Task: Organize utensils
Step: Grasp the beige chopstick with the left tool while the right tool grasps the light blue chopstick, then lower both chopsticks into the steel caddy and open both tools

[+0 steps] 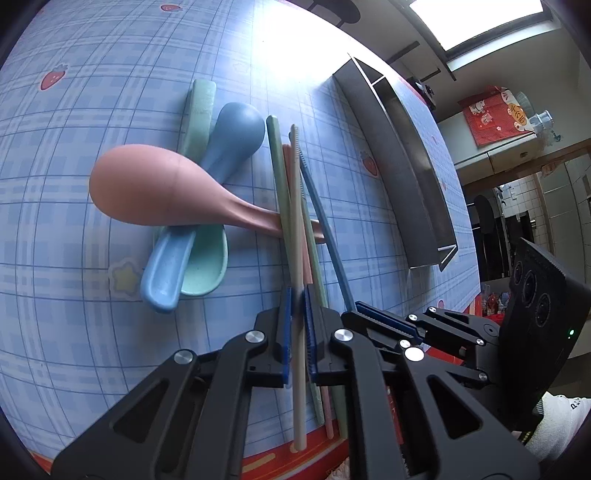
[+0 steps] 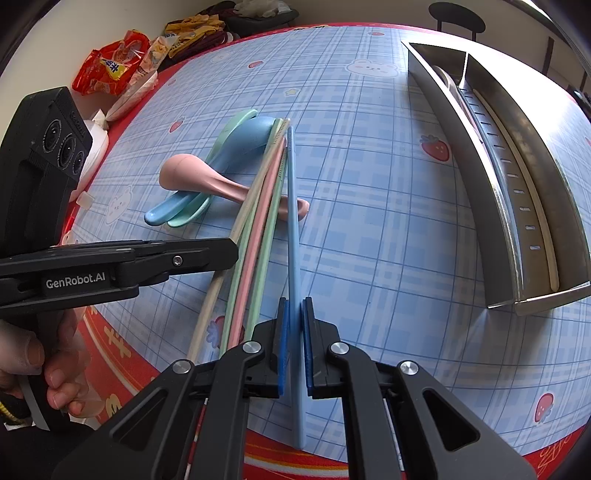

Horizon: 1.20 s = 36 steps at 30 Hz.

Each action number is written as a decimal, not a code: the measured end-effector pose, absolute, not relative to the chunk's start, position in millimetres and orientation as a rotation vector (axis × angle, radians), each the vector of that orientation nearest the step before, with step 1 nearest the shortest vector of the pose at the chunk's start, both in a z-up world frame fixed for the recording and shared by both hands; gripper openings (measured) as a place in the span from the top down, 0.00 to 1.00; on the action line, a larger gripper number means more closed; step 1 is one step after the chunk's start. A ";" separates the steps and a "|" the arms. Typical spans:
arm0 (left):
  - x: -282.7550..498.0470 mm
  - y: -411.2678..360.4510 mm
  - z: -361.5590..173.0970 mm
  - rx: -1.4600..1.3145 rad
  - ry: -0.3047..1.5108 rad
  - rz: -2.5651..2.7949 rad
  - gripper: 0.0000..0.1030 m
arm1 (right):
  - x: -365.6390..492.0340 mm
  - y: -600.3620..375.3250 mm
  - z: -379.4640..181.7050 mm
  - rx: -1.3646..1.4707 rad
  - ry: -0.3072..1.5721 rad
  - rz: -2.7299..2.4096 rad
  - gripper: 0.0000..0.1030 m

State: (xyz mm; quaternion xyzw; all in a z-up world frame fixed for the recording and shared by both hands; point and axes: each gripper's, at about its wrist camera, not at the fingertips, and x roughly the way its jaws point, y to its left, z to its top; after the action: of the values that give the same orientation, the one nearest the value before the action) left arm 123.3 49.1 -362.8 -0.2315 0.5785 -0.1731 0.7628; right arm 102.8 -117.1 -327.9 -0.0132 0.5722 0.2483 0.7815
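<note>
Your left gripper (image 1: pixel 297 295) pinches what looks like the cream chopstick (image 1: pixel 295 206); your right gripper (image 2: pixel 294 306) pinches the blue chopstick (image 2: pixel 291 206), both beside the pink spoon (image 1: pixel 147 188).

You are working at a table covered by a blue plaid tablecloth (image 2: pixel 388 206) printed with strawberries and white bears, edged with a red border (image 2: pixel 122 354). At its far corner lie snack bags (image 2: pixel 110 70) and a heap of dark and yellow cloth (image 2: pixel 207 26). A black chair back (image 2: pixel 457 16) stands beyond the far edge. Bright daylight pours from a window (image 1: pixel 476 20) and glares on the cloth. Past the table you see a red hanging (image 1: pixel 495 114) on a pale wall and white wall tiles (image 1: pixel 524 192).
</note>
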 end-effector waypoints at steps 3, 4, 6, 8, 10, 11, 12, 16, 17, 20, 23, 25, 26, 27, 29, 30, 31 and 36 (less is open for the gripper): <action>121.1 52.1 -357.1 -0.497 1.242 -0.381 0.90 | 102.6 -118.5 -326.9 -0.021 1.235 0.535 0.93; 120.7 53.6 -355.4 -0.497 1.239 -0.382 0.90 | 103.2 -119.1 -326.6 -0.016 1.235 0.536 0.93; 117.7 57.5 -351.1 -0.499 1.232 -0.374 0.90 | 104.0 -120.0 -326.0 -0.010 1.237 0.536 0.93; 116.6 61.2 -345.0 -0.502 1.221 -0.371 0.90 | 103.8 -123.0 -324.3 0.003 1.233 0.537 0.93; 115.5 66.8 -337.8 -0.502 1.209 -0.367 0.90 | 104.3 -125.5 -318.6 0.017 1.219 0.541 0.93; 115.4 69.4 -333.3 -0.499 1.200 -0.365 0.90 | 104.7 -127.0 -314.8 0.025 1.208 0.545 0.93; 115.6 71.9 -328.6 -0.497 1.192 -0.361 0.90 | 105.3 -129.0 -310.3 0.035 1.196 0.548 0.93; 117.4 79.7 -310.9 -0.498 1.162 -0.351 0.89 | 106.8 -139.0 -293.0 0.064 1.152 0.544 0.93; 118.9 80.6 -306.1 -0.498 1.154 -0.350 0.89 | 107.5 -142.4 -288.6 0.068 1.140 0.541 0.93; 125.2 80.4 -293.8 -0.494 1.136 -0.354 0.89 | 112.9 -155.0 -277.2 0.081 1.112 0.519 0.93; 136.7 70.6 -282.4 -0.478 1.121 -0.370 0.89 | 124.0 -174.7 -266.3 0.091 1.087 0.484 0.93; 148.2 60.5 -276.5 -0.476 1.116 -0.388 0.89 | 133.3 -189.6 -260.0 0.085 1.068 0.460 0.93; 154.6 54.3 -273.6 -0.478 1.112 -0.401 0.89 | 138.8 -196.0 -257.0 0.078 1.060 0.447 0.93; 160.6 48.2 -270.4 -0.481 1.105 -0.413 0.89 | 144.4 -203.0 -254.8 0.074 1.053 0.432 0.93; 173.4 34.5 -264.9 -0.490 1.092 -0.428 0.89 | 157.1 -218.1 -251.9 0.071 1.045 0.405 0.93; 179.3 26.7 -263.7 -0.500 1.092 -0.434 0.89 | 162.9 -224.6 -251.4 0.068 1.042 0.393 0.93; 186.2 19.8 -263.2 -0.512 1.092 -0.440 0.89 | 169.1 -230.6 -251.6 0.064 1.042 0.383 0.93; 220.1 -18.3 -266.9 -0.555 1.104 -0.454 0.89 | 195.8 -247.3 -255.4 0.034 1.040 0.357 0.93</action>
State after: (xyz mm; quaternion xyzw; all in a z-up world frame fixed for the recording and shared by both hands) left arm 220.1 -18.3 -266.9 -0.2579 0.5128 -0.2109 0.7912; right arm 195.8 -247.3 -255.4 0.0164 0.4940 0.1696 0.8526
